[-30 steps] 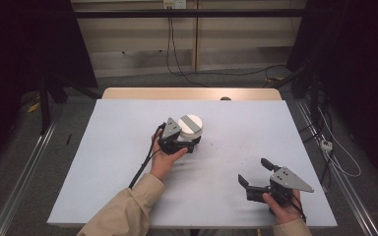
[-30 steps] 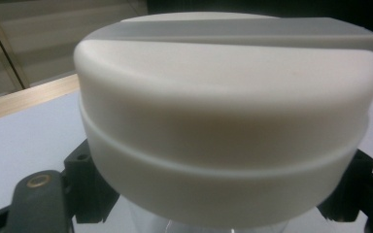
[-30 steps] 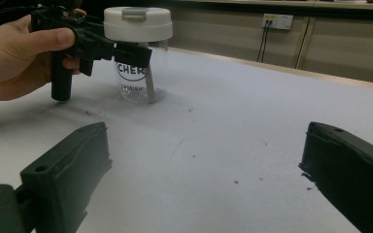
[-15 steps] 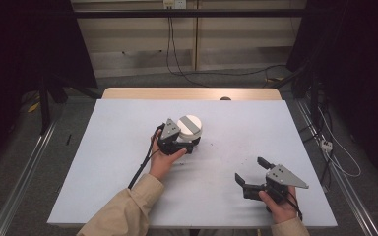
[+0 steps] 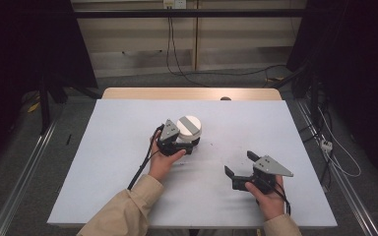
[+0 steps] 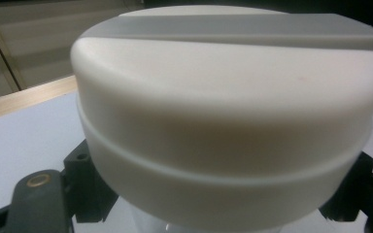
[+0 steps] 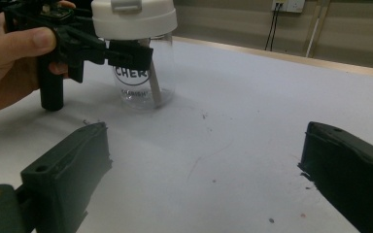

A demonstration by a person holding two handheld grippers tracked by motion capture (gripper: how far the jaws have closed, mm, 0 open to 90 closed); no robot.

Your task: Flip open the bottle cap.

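Since a second ago the right gripper (image 5: 237,163) has slid left across the table (image 5: 118,147) toward the middle, jaws spread wide with nothing between them; the left gripper (image 5: 193,144) has kept still, clamped on the clear jar (image 7: 143,77) just under its white lid (image 5: 189,125), mid-table.

The jar stands upright, held only at its neck — if the right gripper comes in fast or catches the lid off-centre, I'd expect the jar to twist or tip in that grip.

Its printed label is half hidden behind the left jaw, and its contents are hard to make out — perhaps a pale stick.
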